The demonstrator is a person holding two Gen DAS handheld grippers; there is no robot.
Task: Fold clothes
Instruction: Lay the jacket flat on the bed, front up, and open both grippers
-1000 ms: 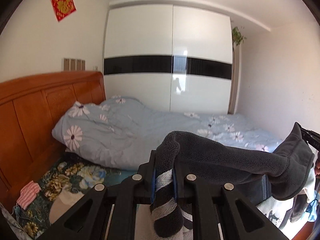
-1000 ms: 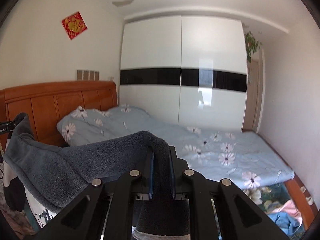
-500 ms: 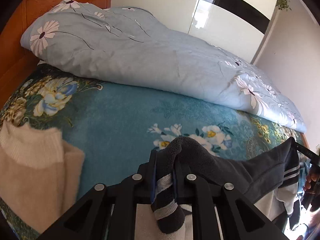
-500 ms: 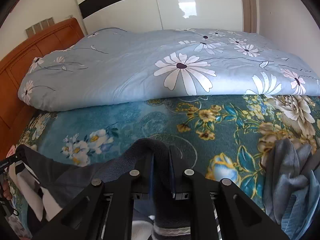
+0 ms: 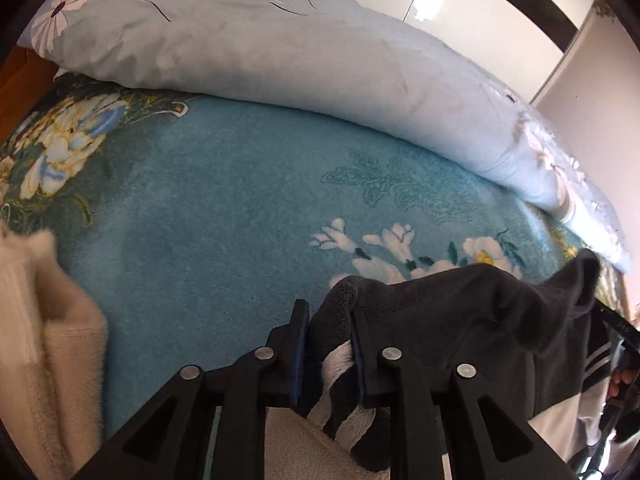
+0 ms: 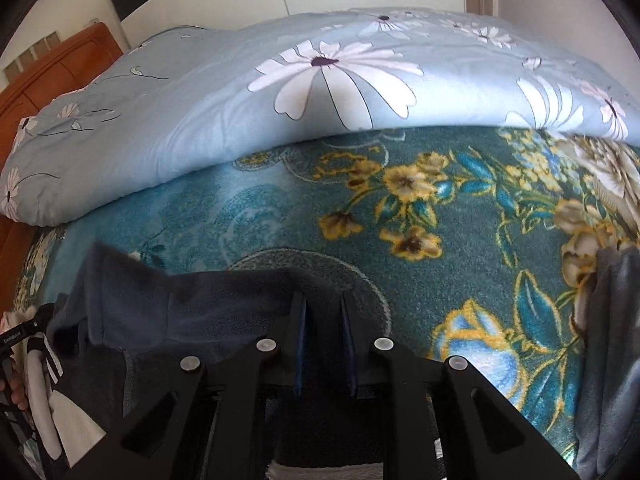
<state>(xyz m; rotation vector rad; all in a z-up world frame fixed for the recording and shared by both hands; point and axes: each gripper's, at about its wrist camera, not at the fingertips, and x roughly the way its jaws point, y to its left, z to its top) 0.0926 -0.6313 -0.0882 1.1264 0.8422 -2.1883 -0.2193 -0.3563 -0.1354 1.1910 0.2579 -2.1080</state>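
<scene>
Teal floral plush bedspread (image 5: 224,216) below. Left gripper (image 5: 330,344) and right gripper (image 6: 322,340) each pinch dark grey fleece garment (image 5: 448,304); soft, limp, sags between holds; grip edges.

left gripper (image 5: 330,344) | jaws clamped on dark fleece garment (image 5: 460,308) (striped cuff) | above teal floral blanket (image 5: 220,208)

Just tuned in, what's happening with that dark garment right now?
Both grippers hold the dark grey fleece garment stretched between them above the teal floral blanket. The left gripper pinches a striped edge, the right gripper the other end. A cream sweater lies to the left, a pale blue duvet behind.
</scene>
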